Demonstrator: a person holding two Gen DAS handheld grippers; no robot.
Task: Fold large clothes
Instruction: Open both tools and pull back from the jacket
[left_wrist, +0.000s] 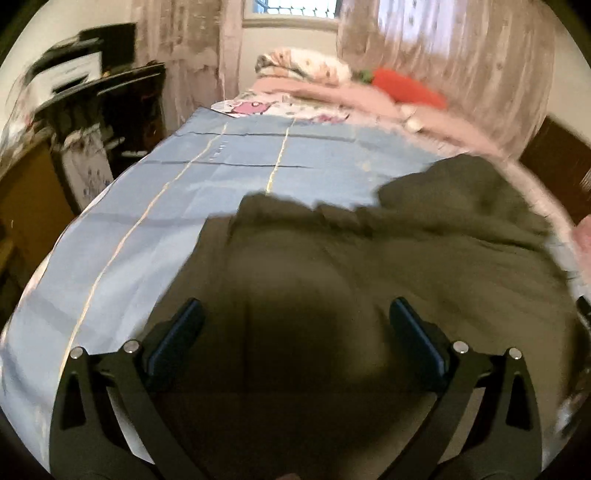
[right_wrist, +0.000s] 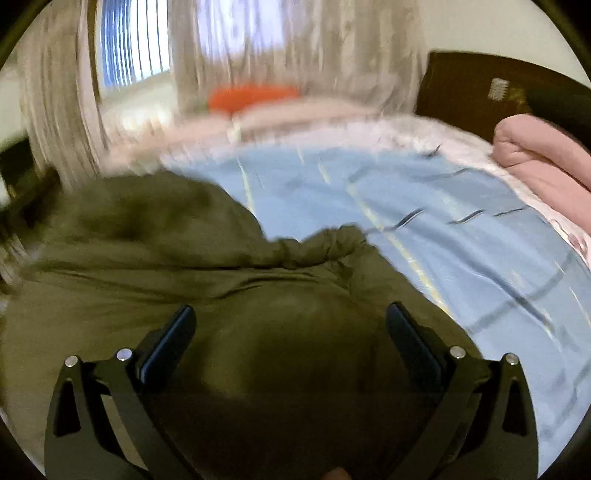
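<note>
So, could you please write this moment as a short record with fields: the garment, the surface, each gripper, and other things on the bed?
garment: olive green garment, bunched and wrinkled, not folded flat
surface: blue sheet with pale stripes, spread on the bed
left gripper: open, above the garment, nothing between the fingers
right gripper: open, above the garment, nothing held
far end of the bed: orange pillow, pink blanket, floral quilt
background: curtains and a window
image quality: motion blur in both views
</note>
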